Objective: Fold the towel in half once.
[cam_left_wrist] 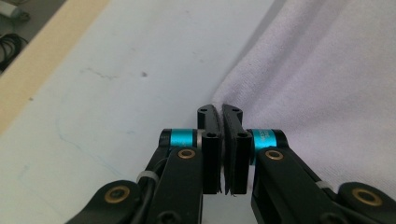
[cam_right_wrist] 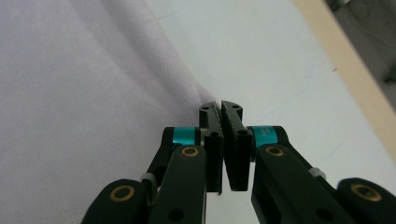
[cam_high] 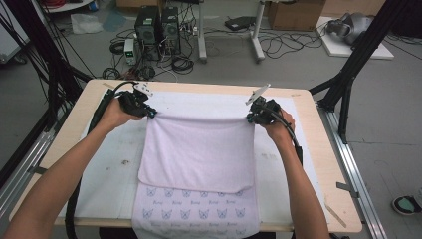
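A pale lilac towel [cam_high: 199, 149] lies on the white mat, its far part doubled over the near part, which has a blue printed pattern and hangs over the table's front edge. My left gripper [cam_high: 151, 114] is shut on the towel's far left corner, and my right gripper [cam_high: 250, 118] is shut on its far right corner. The far edge runs taut between them. In the left gripper view the jaws of the left gripper [cam_left_wrist: 219, 109] meet on the corner of the towel [cam_left_wrist: 327, 70]. In the right gripper view the right gripper [cam_right_wrist: 220, 106] pinches the towel [cam_right_wrist: 84, 93] the same way.
A white mat [cam_high: 109, 169] covers most of the wooden table [cam_high: 323, 164]. Black frame posts stand at both sides. Computers [cam_high: 158, 27], cables and boxes lie on the floor beyond the far edge. A shoe [cam_high: 408, 204] shows at the right.
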A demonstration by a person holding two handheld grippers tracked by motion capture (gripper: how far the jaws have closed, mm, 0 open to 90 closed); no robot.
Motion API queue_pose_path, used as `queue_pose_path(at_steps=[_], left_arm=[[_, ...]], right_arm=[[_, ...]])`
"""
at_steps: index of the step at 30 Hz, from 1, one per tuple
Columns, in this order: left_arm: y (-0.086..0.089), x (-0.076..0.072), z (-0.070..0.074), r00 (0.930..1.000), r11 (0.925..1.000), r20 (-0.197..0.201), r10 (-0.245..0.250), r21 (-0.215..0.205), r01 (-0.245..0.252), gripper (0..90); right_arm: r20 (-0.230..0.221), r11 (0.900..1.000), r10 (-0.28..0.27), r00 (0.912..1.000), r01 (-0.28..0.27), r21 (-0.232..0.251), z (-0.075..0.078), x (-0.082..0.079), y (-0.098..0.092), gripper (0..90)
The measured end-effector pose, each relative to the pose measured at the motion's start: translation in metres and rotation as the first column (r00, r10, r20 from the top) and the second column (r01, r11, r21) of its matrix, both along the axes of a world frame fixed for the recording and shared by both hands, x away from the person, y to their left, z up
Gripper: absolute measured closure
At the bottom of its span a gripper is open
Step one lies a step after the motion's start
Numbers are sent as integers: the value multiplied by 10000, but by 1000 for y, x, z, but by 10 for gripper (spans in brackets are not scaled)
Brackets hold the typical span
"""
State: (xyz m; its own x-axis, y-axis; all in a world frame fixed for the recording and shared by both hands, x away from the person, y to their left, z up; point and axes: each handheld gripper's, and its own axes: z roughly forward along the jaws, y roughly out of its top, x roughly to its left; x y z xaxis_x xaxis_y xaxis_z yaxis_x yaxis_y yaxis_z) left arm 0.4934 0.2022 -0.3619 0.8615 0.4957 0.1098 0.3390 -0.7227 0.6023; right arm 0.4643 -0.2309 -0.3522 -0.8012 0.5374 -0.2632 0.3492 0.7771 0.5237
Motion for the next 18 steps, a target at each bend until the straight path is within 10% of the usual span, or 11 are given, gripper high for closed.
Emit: queue_pose_path(at_steps=[5, 8, 13, 18], left_arm=[[3, 7, -17, 9980, 9978, -207, -597, -306, 591, 832], [4, 2, -19, 9970, 9946, -85, -766, -710, 758, 545], [6, -22, -9, 9896, 9826, -13, -1441, -1188, 1430, 346], [10, -56, -5, 9687, 9627, -3, -2482, -1111, 2466, 230]], right_arm=[[-432, 9999, 73, 9990, -68, 132, -7, 16, 2, 864], [-788, 9991, 223, 9966, -193, 387, -16, 17, 2, 693], [-985, 9886, 684, 9928, -542, 1405, -10, 1, -6, 521], [-2188, 9718, 2039, 9542, -1702, 1633, -7, -28, -11, 398]])
